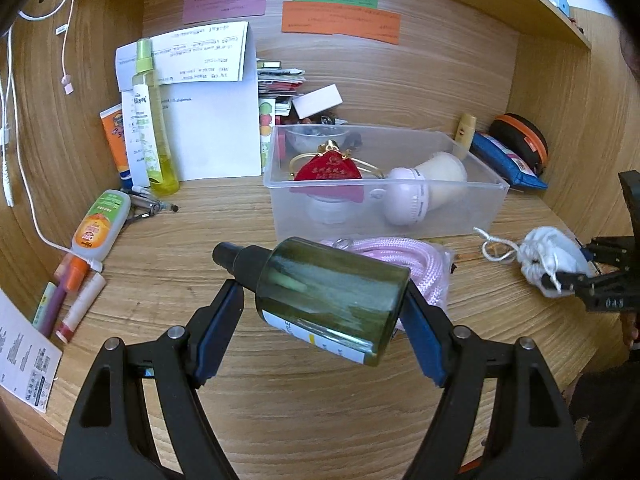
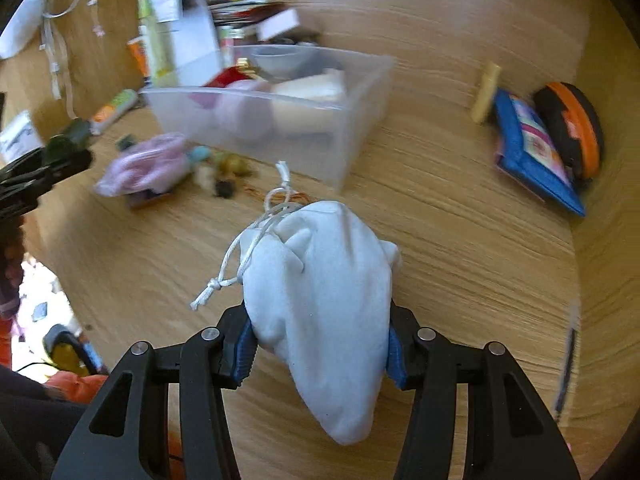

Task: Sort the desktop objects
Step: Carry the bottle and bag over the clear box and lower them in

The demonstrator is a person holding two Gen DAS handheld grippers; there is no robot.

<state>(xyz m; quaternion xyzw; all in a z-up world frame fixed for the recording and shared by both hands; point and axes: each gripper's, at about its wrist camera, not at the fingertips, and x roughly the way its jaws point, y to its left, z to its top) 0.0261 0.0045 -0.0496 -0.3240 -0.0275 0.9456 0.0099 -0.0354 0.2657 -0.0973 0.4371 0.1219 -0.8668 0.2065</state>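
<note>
Two grippers are both loaded: the left gripper (image 1: 322, 312) clamps a dark green spray bottle (image 1: 328, 296) crosswise above the wooden desk (image 1: 280, 400), and the right gripper (image 2: 320, 352) pinches a white drawstring pouch (image 2: 320, 304). Between them and the back wall stands a clear plastic bin (image 1: 384, 200) already holding a red pouch (image 1: 330, 170) and a pale pink device (image 1: 408, 196). Just in front of the bin lies a pink rope bundle (image 1: 424, 264), partly hidden behind the bottle. A yellow-green spray bottle (image 1: 154, 128) stands upright at the left against papers. The right wrist view is motion-blurred, so the small beads beside the rope are hard to make out
</note>
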